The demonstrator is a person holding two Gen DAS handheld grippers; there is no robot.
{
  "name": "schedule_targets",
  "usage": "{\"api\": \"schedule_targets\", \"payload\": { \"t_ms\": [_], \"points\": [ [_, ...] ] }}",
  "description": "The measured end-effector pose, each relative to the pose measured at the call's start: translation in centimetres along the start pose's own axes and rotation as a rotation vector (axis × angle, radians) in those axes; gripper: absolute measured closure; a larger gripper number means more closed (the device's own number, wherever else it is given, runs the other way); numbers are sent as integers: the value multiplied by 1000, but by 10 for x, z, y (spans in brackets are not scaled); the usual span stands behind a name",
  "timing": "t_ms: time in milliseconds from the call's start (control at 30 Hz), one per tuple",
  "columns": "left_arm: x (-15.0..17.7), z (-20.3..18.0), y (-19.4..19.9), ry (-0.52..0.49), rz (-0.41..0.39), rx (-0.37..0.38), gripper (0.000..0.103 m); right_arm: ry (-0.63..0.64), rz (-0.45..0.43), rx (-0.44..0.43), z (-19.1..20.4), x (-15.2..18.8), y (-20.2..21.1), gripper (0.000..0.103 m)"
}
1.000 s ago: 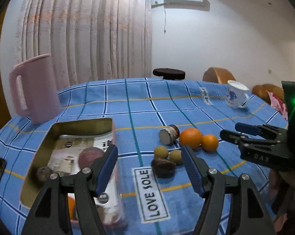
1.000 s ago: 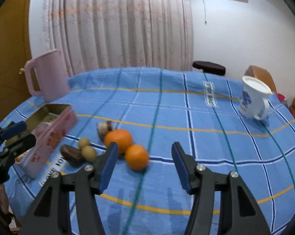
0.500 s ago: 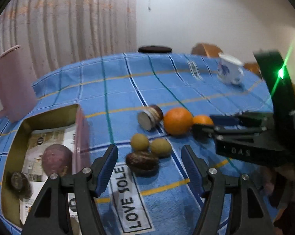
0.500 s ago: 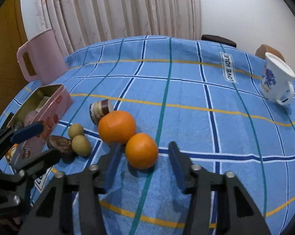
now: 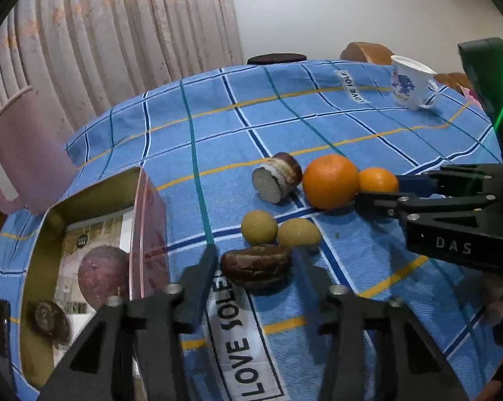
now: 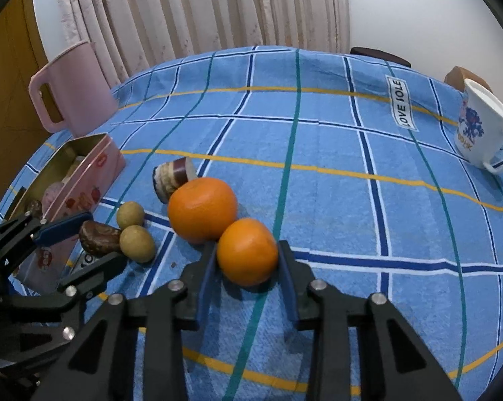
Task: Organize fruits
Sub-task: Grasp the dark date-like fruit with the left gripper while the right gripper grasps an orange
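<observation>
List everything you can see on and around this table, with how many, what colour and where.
oranges: 2, orange, mid-table, touching; larger orange behind smaller orange
round fruits: 2, yellow-green, beside the oranges
dark fruit: 1, brown, in front of the yellow-green pair
cut piece: 1, brown with pale face, behind the larger orange
tin box: 1, pink outside, gold inside, left; holds one purple fruit and one dark item
pitcher: 1, pink, far left
mug: 1, white with blue print, far right
tablecloth: 1, blue plaid
curtain: 1, beige, behind
left hand-held gripper: 1, black, open around the dark fruit
right hand-held gripper: 1, black, around the smaller orange
</observation>
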State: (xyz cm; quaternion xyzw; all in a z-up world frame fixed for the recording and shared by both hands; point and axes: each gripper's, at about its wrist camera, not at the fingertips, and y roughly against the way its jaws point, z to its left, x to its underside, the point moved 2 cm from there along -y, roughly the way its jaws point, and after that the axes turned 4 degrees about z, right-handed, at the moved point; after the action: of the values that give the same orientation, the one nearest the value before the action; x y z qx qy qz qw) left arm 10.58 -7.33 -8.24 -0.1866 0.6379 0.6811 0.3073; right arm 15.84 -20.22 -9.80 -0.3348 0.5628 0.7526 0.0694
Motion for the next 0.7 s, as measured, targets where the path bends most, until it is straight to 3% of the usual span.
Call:
{"api": "schedule_targets", "payload": {
  "t_ms": [333,700],
  "points": [
    [0,8,19,58,-105,60,58,-21,-114,-15,-4,2,23,66],
    [5,20,42,124,-233,51,58,31,-232,-34,7,5,45,66]
  ]
}}
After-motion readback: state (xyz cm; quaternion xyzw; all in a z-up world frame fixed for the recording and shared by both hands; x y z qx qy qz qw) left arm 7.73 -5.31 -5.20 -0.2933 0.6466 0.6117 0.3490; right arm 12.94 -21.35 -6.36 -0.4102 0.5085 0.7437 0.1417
